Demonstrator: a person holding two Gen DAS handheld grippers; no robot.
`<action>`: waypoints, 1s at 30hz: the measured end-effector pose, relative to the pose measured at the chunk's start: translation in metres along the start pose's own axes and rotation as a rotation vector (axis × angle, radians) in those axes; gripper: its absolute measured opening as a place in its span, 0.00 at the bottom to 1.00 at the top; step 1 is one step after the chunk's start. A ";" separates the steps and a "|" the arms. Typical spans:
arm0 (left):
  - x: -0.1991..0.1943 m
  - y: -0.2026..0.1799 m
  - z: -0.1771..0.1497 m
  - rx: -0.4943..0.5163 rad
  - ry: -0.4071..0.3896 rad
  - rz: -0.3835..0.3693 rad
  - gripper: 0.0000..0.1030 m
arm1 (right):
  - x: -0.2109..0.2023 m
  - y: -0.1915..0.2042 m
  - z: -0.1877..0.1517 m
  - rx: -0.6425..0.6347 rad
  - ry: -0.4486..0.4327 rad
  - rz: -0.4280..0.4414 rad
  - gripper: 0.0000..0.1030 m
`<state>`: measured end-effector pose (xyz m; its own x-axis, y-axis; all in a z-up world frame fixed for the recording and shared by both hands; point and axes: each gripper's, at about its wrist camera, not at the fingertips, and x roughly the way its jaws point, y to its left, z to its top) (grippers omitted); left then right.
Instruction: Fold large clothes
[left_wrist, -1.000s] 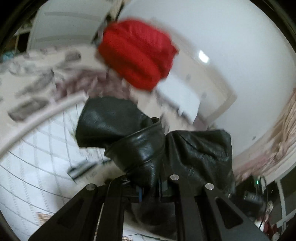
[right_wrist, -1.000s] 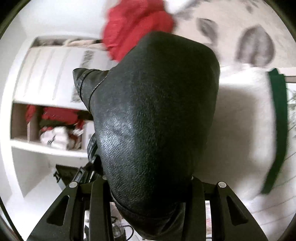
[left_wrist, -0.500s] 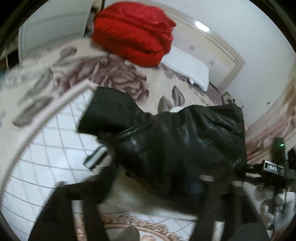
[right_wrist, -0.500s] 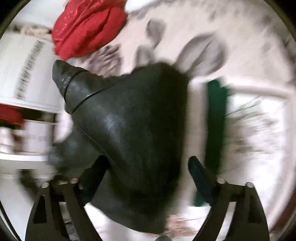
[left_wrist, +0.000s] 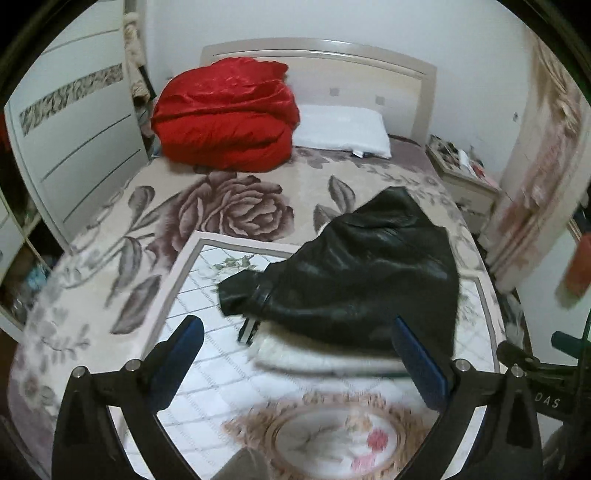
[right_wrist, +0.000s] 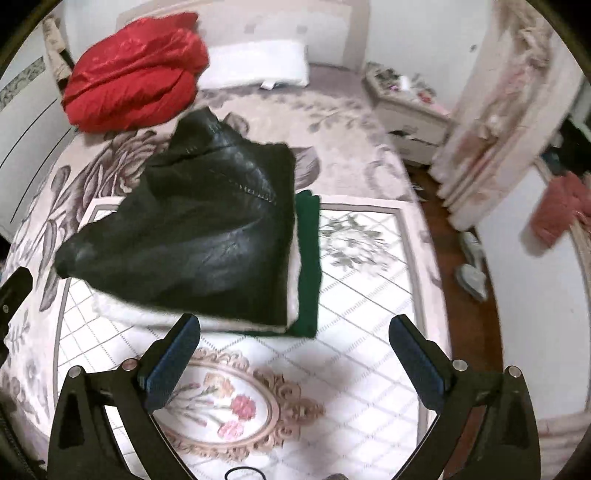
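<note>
A folded black leather jacket (left_wrist: 362, 273) lies on the bed, on top of a white garment (left_wrist: 314, 356) and a green one (right_wrist: 308, 258). It also shows in the right wrist view (right_wrist: 207, 229). My left gripper (left_wrist: 297, 343) is open and empty, just short of the pile's near edge. My right gripper (right_wrist: 295, 343) is open and empty, also just in front of the pile. A black cuff (left_wrist: 240, 291) sticks out at the jacket's left side.
The bed has a floral cover (left_wrist: 236, 210) with a white quilted panel (right_wrist: 351, 295). A red duvet (left_wrist: 225, 118) and a white pillow (left_wrist: 340, 129) lie by the headboard. A wardrobe (left_wrist: 74, 136) stands left, a nightstand (right_wrist: 406, 99) right.
Both grippers have opened and let go of the black jacket. It dropped onto the pile on the bed, and both grippers pulled back from it.
</note>
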<state>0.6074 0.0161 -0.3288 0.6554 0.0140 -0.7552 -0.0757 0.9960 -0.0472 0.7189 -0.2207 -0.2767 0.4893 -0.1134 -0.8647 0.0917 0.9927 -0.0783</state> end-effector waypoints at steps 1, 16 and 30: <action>-0.012 -0.001 0.000 0.015 0.010 -0.006 1.00 | -0.018 0.003 -0.008 0.009 -0.007 -0.010 1.00; -0.238 0.024 -0.019 0.104 -0.008 -0.049 1.00 | -0.342 0.009 -0.122 0.126 -0.193 -0.096 1.00; -0.375 0.038 -0.042 0.090 -0.081 -0.021 1.00 | -0.533 0.005 -0.196 0.090 -0.350 -0.055 1.00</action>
<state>0.3274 0.0453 -0.0746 0.7152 -0.0035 -0.6990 0.0042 1.0000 -0.0007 0.2886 -0.1469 0.0865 0.7470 -0.1889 -0.6374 0.1945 0.9789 -0.0621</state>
